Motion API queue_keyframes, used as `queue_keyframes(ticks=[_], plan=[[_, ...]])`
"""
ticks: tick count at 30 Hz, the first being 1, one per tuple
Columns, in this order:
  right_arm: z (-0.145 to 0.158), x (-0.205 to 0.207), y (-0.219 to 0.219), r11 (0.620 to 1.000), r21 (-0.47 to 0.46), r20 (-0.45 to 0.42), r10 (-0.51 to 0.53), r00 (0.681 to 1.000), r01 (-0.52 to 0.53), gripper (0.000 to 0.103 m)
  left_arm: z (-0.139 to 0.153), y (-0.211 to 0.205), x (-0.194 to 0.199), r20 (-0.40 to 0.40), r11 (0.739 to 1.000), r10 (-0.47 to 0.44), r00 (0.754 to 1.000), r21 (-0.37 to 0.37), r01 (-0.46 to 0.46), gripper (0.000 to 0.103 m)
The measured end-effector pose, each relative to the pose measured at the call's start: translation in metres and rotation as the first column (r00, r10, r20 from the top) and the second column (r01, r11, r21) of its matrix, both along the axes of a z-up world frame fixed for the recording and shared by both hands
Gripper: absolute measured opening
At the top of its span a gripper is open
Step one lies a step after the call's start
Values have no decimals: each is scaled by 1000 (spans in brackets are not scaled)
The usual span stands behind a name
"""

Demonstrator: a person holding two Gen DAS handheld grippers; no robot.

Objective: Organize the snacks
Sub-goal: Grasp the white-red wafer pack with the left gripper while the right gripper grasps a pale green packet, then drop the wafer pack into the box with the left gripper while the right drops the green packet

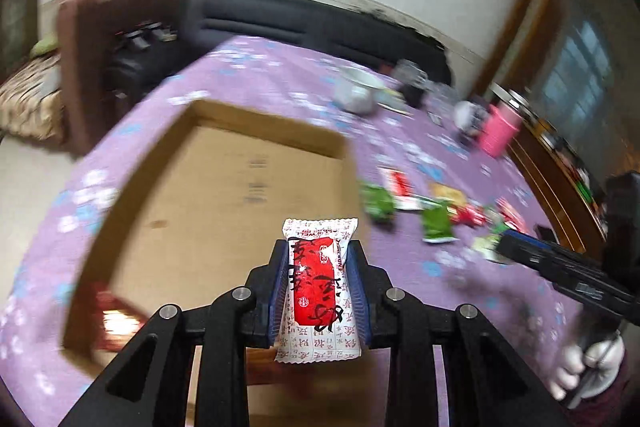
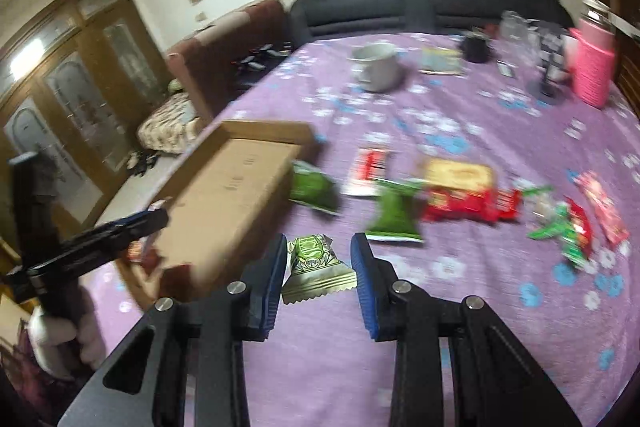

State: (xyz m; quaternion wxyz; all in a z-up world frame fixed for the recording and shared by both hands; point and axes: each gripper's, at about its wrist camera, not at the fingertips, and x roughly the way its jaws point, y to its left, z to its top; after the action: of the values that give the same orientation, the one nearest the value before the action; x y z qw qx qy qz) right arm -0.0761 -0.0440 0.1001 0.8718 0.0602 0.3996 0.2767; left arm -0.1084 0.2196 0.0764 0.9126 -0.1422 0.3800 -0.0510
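Observation:
My left gripper (image 1: 319, 251) is shut on a red-and-white snack packet (image 1: 320, 291) and holds it above the near right part of an open cardboard box (image 1: 224, 187). One reddish packet (image 1: 116, 319) lies blurred in the box's near left corner. My right gripper (image 2: 319, 243) is shut on a green-and-gold packet (image 2: 316, 267), held above the purple tablecloth (image 2: 480, 307) just right of the box (image 2: 224, 187). Several loose green packets (image 2: 394, 217) and red packets (image 2: 468, 203) lie scattered to the right. In the right wrist view, the left gripper (image 2: 154, 221) reaches over the box.
A white mug (image 2: 376, 67), a pink container (image 2: 592, 67) and dark glassware stand at the table's far side. A brown chair (image 1: 116, 39) and a dark sofa (image 1: 304, 23) lie behind the table. A gloved hand (image 1: 588, 367) holds the right gripper's handle.

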Motion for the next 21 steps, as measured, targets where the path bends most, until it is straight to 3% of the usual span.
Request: queue_keyframes(ticks=[4,8,15,21], plan=[[7,2,40,996,50,-27,80,996,-79,32,-9,38,-2,-19,997,73,997,-11,-73,30],[6,5,87,991,30,-36,134,990,-133,32,-19,60,7,-48,994,106,993,-9,-107,30],[-22,10,154,980,-33,-92,192,977,-196,32,-39,82,12,-100,991,124,987,-39,-129,30],[-43,19,178,979,-59,-125,188,974,-197,32,-40,85,15,-92,991,120,988,-44,-124,30]])
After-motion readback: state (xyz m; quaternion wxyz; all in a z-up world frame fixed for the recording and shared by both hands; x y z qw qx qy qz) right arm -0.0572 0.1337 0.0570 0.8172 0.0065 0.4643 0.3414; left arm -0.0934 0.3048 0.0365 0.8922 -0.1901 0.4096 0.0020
